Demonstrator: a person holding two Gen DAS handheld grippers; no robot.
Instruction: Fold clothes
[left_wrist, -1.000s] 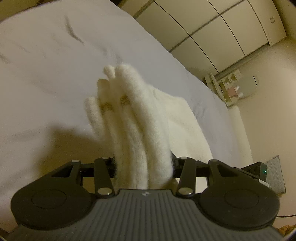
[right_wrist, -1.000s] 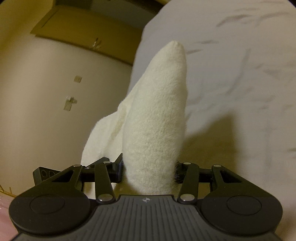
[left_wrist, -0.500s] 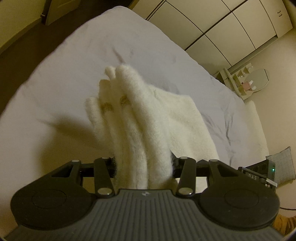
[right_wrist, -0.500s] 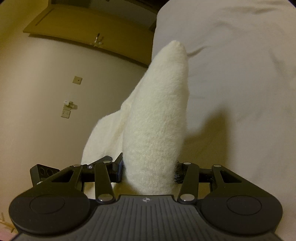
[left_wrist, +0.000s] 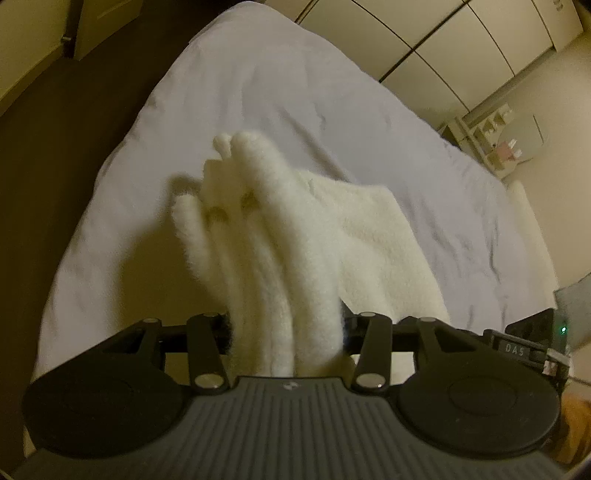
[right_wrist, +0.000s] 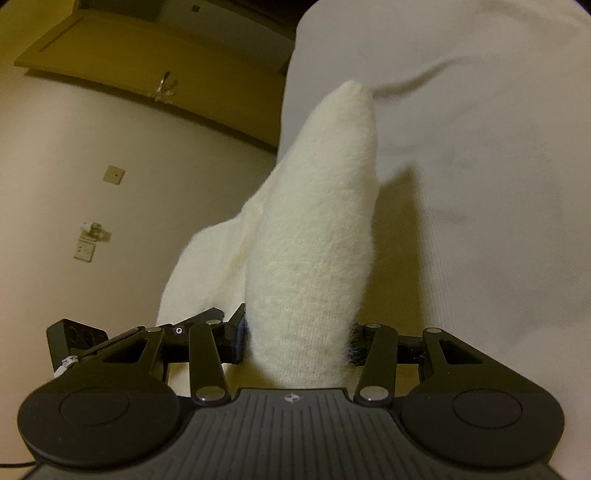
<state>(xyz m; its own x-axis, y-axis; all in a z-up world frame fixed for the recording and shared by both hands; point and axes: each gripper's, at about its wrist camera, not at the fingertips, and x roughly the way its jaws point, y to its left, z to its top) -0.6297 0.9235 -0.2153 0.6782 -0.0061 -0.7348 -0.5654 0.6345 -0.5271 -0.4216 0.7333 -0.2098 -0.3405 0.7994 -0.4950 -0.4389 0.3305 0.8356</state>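
Note:
A white fluffy knitted garment (left_wrist: 369, 240) hangs between both grippers over the bed's pale sheet (left_wrist: 258, 74). My left gripper (left_wrist: 255, 206) is shut on a bunched edge of it, and the folds wrap over both fingers and hide them. In the right wrist view the same garment (right_wrist: 306, 258) rises as a cone over my right gripper (right_wrist: 325, 206), which is shut on it, fingers hidden. The cloth stretches sideways from each gripper toward the other. The bed sheet (right_wrist: 480, 147) lies below and to the right.
Dark floor (left_wrist: 55, 129) lies beyond the bed's left edge. Wardrobe doors (left_wrist: 443, 37) and a small shelf (left_wrist: 495, 136) stand behind the bed. A grey cushion (left_wrist: 572, 310) is at the right. The right wrist view shows a wall with sockets (right_wrist: 114, 173) and a wooden door (right_wrist: 147, 66).
Both grippers have carried the garment back across the bed and lower; the bed's corner and the floor have come into view. Both grips look unchanged.

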